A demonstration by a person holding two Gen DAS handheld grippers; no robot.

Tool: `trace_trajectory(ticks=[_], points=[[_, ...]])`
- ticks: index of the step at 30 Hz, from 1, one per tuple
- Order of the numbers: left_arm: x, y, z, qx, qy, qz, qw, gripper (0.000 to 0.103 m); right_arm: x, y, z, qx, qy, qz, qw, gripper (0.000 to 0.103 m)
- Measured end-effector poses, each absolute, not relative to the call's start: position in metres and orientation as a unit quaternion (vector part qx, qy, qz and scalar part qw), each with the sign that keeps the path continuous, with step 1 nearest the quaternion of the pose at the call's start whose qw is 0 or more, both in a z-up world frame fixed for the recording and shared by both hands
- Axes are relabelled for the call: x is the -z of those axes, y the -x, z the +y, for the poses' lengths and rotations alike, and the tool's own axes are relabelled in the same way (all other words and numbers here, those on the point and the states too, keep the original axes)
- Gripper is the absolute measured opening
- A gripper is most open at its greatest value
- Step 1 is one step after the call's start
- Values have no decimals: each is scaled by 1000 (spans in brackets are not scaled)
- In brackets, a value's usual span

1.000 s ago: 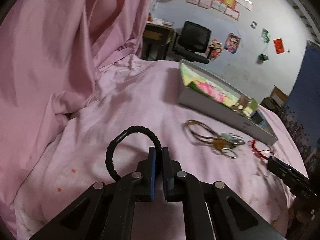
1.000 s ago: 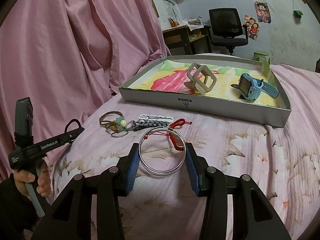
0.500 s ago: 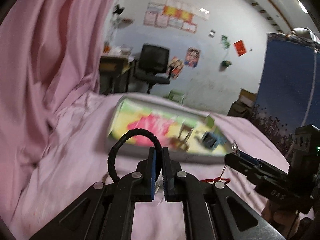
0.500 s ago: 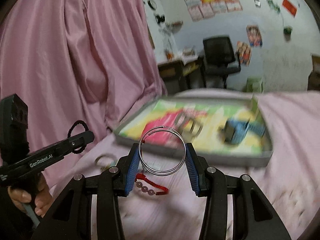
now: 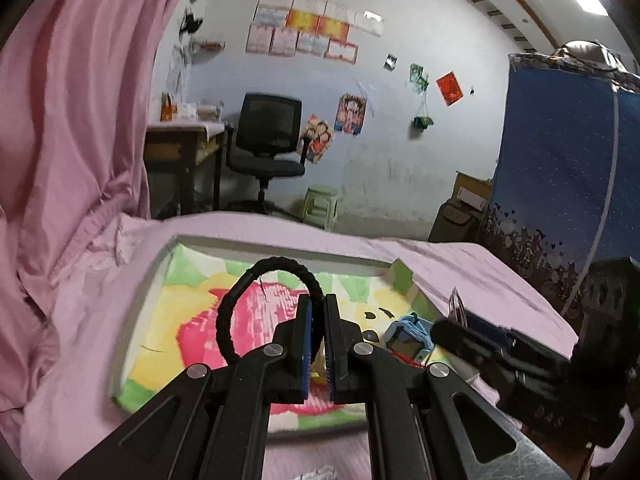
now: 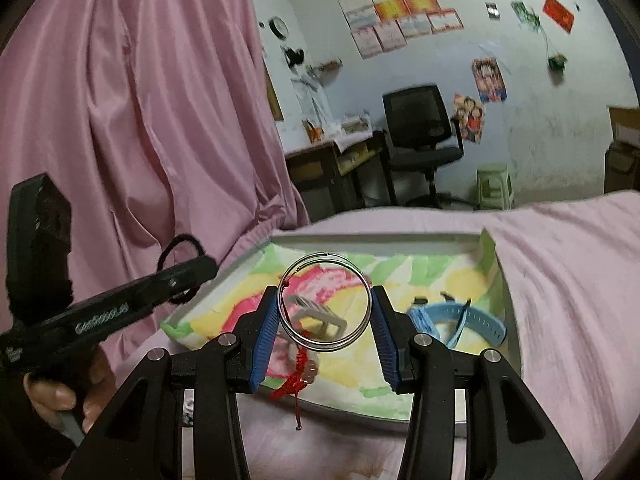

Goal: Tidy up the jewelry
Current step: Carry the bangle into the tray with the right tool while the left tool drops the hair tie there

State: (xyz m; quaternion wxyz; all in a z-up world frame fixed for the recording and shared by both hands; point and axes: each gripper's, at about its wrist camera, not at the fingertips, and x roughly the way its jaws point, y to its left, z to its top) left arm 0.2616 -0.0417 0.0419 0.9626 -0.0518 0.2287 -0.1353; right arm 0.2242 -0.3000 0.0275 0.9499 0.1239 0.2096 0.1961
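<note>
Both grippers hang over the tray (image 6: pixel 452 236) on the bed. Left gripper (image 5: pixel 316 344), jaws narrow, pinches one black braided bracelet (image 5: pixel 240 296); right gripper (image 6: pixel 325 334), jaws wider, grips silver bangles (image 6: pixel 326 304). Below: one blue watch (image 6: pixel 472 320), one grey band (image 6: pixel 320 316).

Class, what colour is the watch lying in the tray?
Light blue watch, in the tray; clearest in the right wrist view.

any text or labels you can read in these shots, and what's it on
"GenRobot.AI", blurred but legible, on the side of the left gripper in the right wrist view.
Sheets and posters on the wall: print too small to read.
Lettering on the right gripper body: too dark to read.
</note>
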Motion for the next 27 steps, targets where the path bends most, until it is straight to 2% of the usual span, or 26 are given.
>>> trace_trajectory(ticks=[13, 21, 25, 27], points=[[6, -320, -35, 129, 98, 380, 911, 6, 9, -251, -280, -180, -112, 292, 933, 40], [15, -321, -29, 132, 118, 402, 898, 6, 12, -253, -281, -162, -102, 310, 931, 41], [15, -316, -23, 136, 128, 400, 897, 7, 10, -249, -282, -156, -97, 308, 933, 48], [13, -312, -22, 140, 131, 395, 899, 10, 8, -246, -283, -153, -96, 304, 935, 48]])
